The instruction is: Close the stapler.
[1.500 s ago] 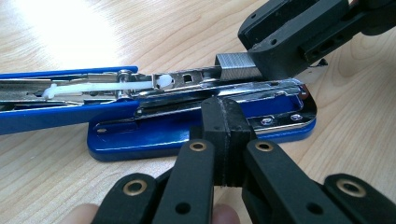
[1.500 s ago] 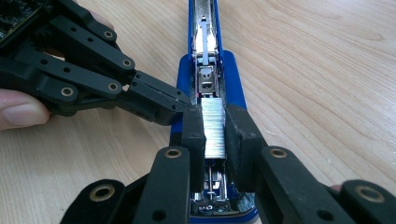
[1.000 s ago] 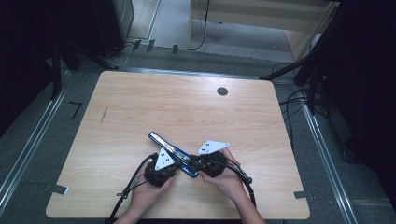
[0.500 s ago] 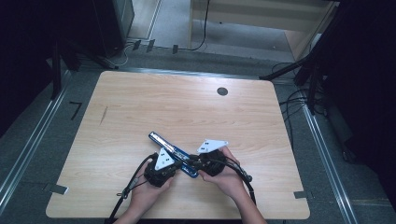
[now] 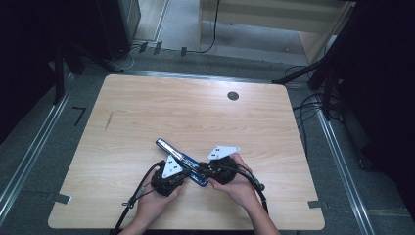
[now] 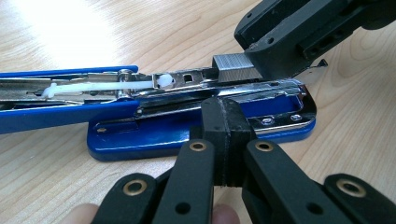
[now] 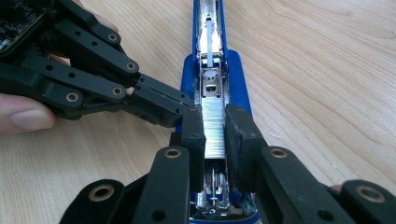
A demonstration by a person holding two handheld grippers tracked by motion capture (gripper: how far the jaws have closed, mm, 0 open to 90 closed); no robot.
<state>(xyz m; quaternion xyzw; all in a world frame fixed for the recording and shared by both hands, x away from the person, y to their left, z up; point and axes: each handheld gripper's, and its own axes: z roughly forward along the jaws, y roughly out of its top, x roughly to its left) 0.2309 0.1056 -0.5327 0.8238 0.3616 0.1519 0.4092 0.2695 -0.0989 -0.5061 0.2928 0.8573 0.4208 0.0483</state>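
The open blue stapler (image 5: 182, 162) lies on the counter (image 5: 147, 112) near its front edge, between both grippers. The right gripper (image 7: 215, 128) pinches a strip of staples (image 7: 214, 126) over the magazine; the left gripper (image 6: 227, 122), jaws fully closed on nothing, presses against the stapler's base to steady it. If the strip tilts or the pinch slackens, I judge it could jam against the channel or break apart; a slip of the left gripper would let the stapler skid. The right gripper view shows strip and channel alignment; the high view gives only the stapler's diagonal lie.
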